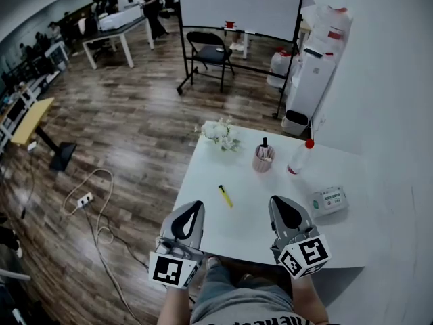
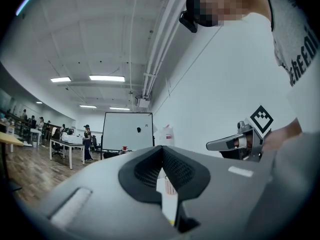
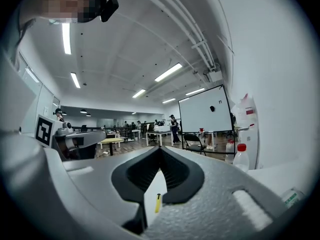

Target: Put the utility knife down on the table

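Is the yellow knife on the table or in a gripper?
Lying on the table. The utility knife rests flat on its white top, touching neither the left gripper nor the right gripper.

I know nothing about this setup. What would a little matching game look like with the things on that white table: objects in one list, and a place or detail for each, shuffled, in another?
Things
1. yellow utility knife
2. bunch of white flowers
3. pink cup
4. clear plastic bottle

Details
A. has a red cap
B. lies flat on the bare middle of the white table
C. stands at the far left corner
D. has something dark sticking up out of it

Pairs: 1-B, 2-C, 3-D, 4-A
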A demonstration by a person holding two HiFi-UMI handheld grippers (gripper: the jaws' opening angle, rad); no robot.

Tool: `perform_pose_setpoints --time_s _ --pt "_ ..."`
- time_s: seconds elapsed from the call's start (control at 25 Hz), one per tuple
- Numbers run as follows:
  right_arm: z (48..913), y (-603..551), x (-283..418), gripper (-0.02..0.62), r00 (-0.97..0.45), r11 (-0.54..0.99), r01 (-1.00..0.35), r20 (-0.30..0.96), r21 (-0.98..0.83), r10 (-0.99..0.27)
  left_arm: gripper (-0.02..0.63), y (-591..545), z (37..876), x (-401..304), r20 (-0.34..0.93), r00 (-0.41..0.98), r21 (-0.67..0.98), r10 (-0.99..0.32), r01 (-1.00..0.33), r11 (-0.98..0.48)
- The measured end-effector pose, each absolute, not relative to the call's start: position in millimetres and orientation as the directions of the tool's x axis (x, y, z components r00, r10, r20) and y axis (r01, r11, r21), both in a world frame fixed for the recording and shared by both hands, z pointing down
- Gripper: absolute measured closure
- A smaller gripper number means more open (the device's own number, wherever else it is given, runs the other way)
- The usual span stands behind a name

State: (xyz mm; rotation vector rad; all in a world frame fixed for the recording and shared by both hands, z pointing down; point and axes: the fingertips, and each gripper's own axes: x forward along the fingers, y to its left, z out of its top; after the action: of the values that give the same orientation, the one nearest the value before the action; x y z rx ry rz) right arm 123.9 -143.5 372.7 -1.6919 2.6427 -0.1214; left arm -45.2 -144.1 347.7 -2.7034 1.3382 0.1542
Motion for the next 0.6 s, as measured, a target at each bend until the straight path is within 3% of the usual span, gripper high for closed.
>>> perform_pose_setpoints --time_s 0.6 --pt "340.2 -109.5 135.3 0.594 -0.438 0.441 -0.897 -0.058 -0.043 -0.897 0.591 -119.3 338.0 -30.4 -0.166 0.605 -0.078 -0.779 -0.795 -0.601"
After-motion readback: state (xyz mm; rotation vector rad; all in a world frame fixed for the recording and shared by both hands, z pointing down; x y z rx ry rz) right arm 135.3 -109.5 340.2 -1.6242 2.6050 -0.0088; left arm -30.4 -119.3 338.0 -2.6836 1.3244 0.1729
